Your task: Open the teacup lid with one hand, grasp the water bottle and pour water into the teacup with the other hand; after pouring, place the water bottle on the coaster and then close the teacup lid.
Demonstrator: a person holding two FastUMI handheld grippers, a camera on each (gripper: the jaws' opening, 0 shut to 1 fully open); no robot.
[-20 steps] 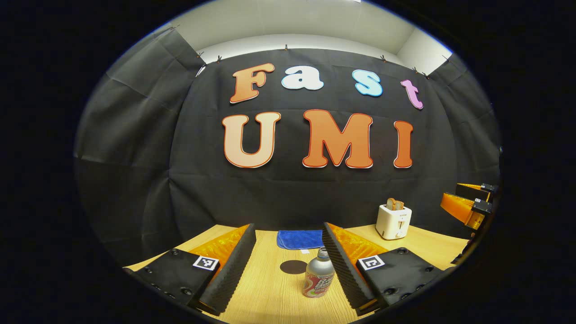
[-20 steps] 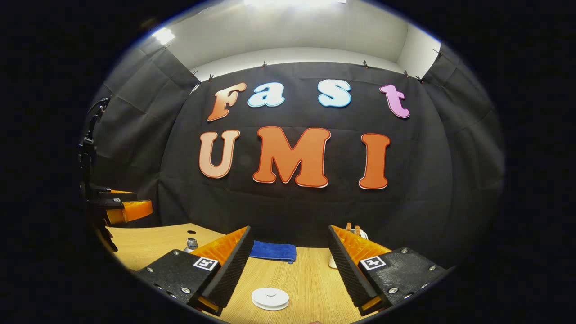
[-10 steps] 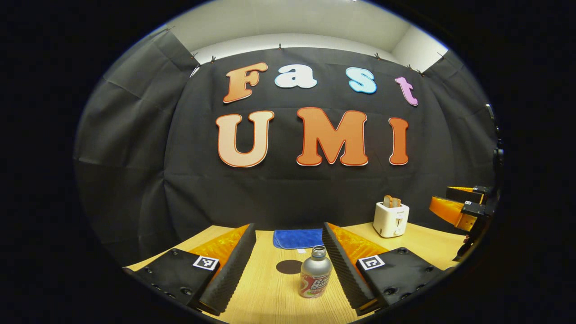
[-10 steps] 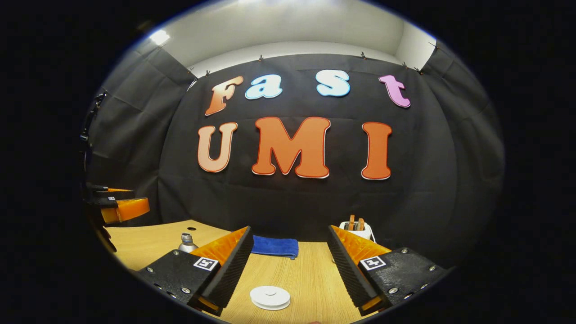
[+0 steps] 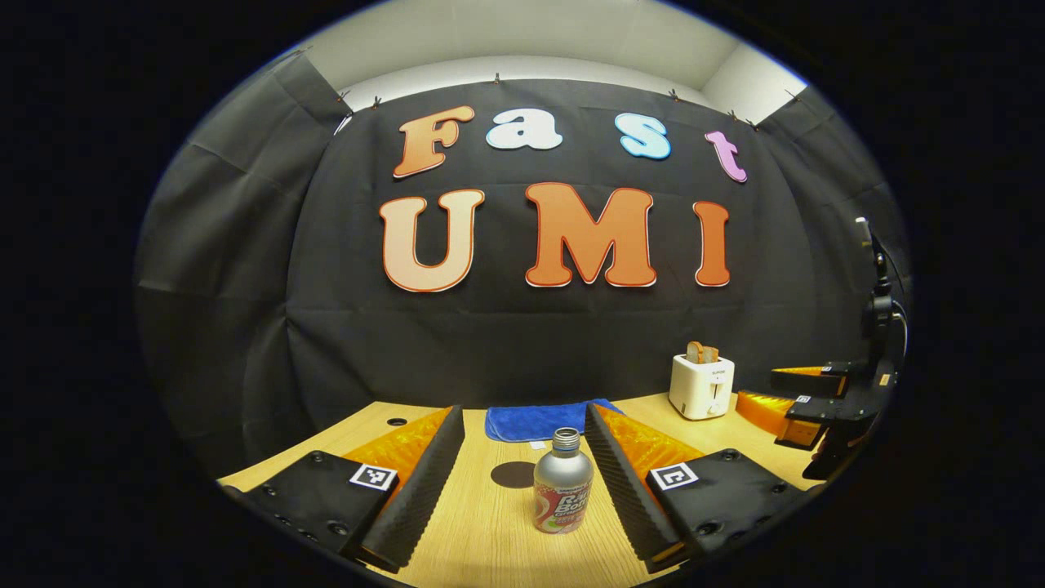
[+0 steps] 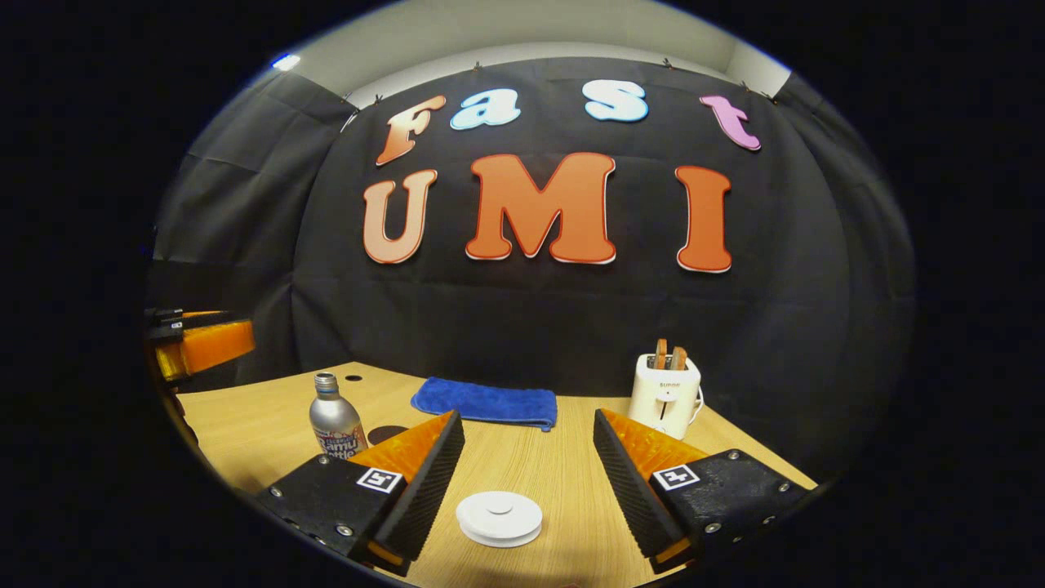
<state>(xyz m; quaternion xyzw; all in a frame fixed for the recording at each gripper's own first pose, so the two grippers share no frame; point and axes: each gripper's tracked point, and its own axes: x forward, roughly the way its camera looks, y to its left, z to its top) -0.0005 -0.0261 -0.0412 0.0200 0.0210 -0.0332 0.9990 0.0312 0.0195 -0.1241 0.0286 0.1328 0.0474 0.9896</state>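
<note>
The left gripper (image 5: 523, 411) is built from two long wedge-shaped fingers (image 5: 408, 445), each lined on its inner face with a ribbed pad (image 5: 420, 490). Each finger is carried on a black, matt plate (image 5: 314, 498) fastened with dark round screws (image 5: 328, 528), and a small square black-and-white marker (image 5: 373, 477) is fixed to the plate's inner corner. The right gripper (image 6: 527, 416) is made the same way, but its plates are fastened with silver screws (image 6: 707, 527).
</note>
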